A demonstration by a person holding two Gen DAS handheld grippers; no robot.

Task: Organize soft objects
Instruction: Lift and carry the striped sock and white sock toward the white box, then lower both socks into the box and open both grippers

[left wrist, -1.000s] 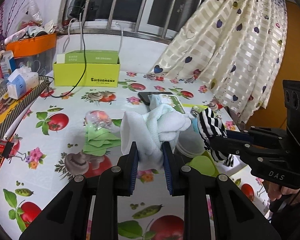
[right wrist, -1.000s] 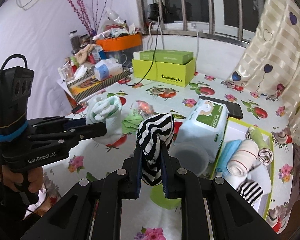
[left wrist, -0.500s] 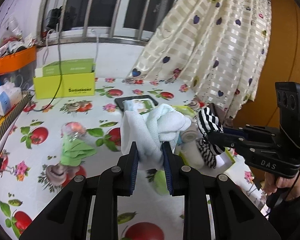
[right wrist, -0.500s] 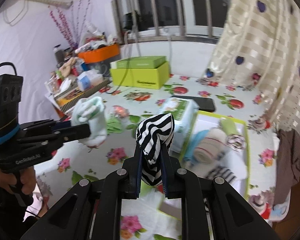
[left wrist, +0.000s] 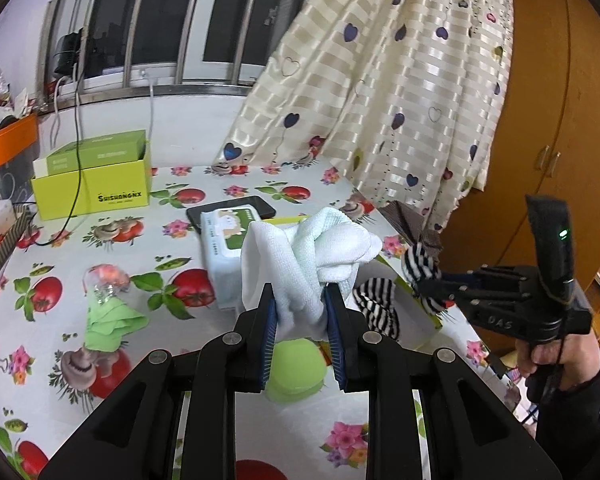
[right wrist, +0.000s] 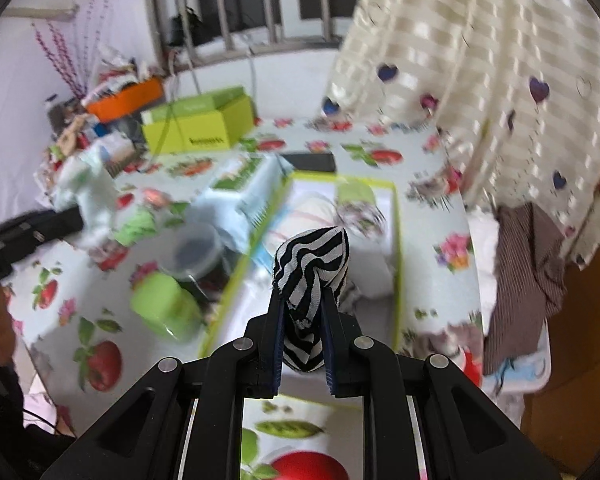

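Left gripper (left wrist: 300,304), centre of the left view, clamped on a bundled white sock (left wrist: 304,256); right gripper (right wrist: 303,312), lower centre of the right view, clamped on a black-and-white striped sock (right wrist: 312,272) above the yellow-rimmed tray (right wrist: 396,248) of rolled socks; green cloth (left wrist: 108,320) at lower left on the tablecloth (left wrist: 220,188).

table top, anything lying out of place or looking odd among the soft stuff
One thing: a crumpled green cloth lies loose on the tablecloth, apart from the yellow-rimmed tray that holds the rolled items. The white sock and striped sock are both gripped.
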